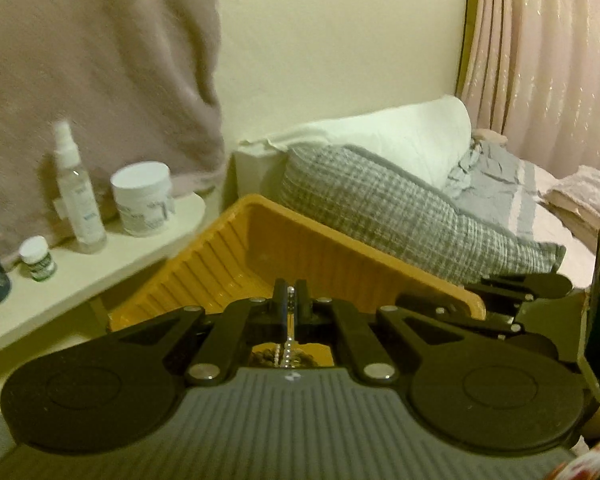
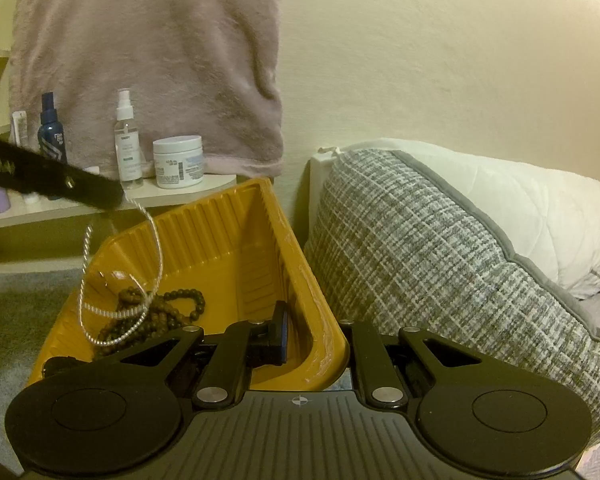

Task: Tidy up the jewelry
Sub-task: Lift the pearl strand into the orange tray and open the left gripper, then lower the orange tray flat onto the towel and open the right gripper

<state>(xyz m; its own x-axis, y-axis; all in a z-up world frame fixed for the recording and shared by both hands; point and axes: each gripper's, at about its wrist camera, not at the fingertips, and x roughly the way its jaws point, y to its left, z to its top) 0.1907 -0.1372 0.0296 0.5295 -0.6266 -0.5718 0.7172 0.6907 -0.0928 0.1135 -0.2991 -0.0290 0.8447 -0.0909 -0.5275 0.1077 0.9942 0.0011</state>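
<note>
**A:** How far along is it?

**B:** Partway, I judge. On the left, the left gripper (image 2: 118, 196) is clenched on a silver chain (image 2: 156, 240), which hangs in loops down into the yellow tray (image 2: 240, 240). Its lower coils touch the brown bead necklace (image 2: 168, 308) already lying on the tray floor. Letting the chain go is still to do.

**A:** And the right side?

**B:** The right gripper (image 2: 312, 336) straddles the tray's near corner wall, one finger (image 2: 278, 332) inside; the other is hidden behind the wall, so I cannot tell whether it is clamped.

**A:** Anything unclear?

**B:** The left wrist view is blurred, and its own body covers most of the chain. Other jewelry outside the tray is not visible.
</note>
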